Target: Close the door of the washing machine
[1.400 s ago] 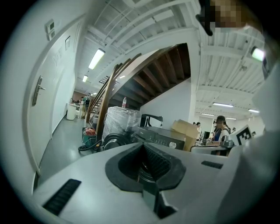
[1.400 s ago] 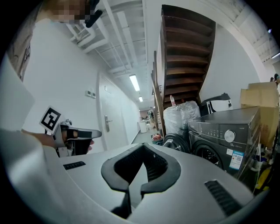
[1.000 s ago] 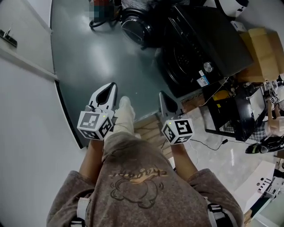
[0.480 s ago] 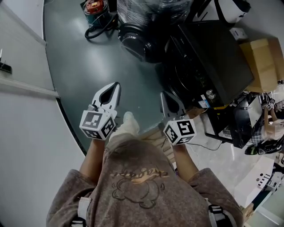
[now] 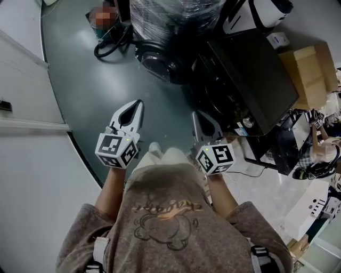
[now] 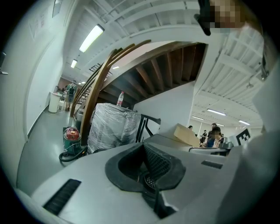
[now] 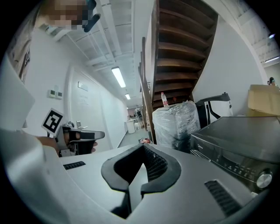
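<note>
Nearest, the person is holding the left gripper point(image 5: 137, 105) and the right gripper point(image 5: 195, 114) side by side at waist height, both pointing forward and slightly down. Each pair of jaws is pressed together with nothing between them, exactly as a second ago.

What is changing is the distance to the washer point(image 5: 256, 69). The person is walking toward it, and the black machine is sliding down the head view toward the jaws. Its knob point(image 5: 246, 123), which was well ahead of the right jaws a second ago, is now sitting off to their right, about level with the tips. In the right gripper view the control panel is filling the space just right of the jaws.

Farther ahead, the round dark door point(image 5: 157, 61) appears to be standing swung out from the washer's front. It is lying straight ahead of the gap between the two grippers. It is nearer than before but still apart from both, with bare grey floor point(image 5: 96, 90) between. Beyond the door, a plastic-wrapped bundle point(image 5: 170, 16) is standing.

Judging from this, the approach is still under way and the closing has not begun. A shut gripper will probably need to reach the door's outer face and push it toward the washer.
</note>
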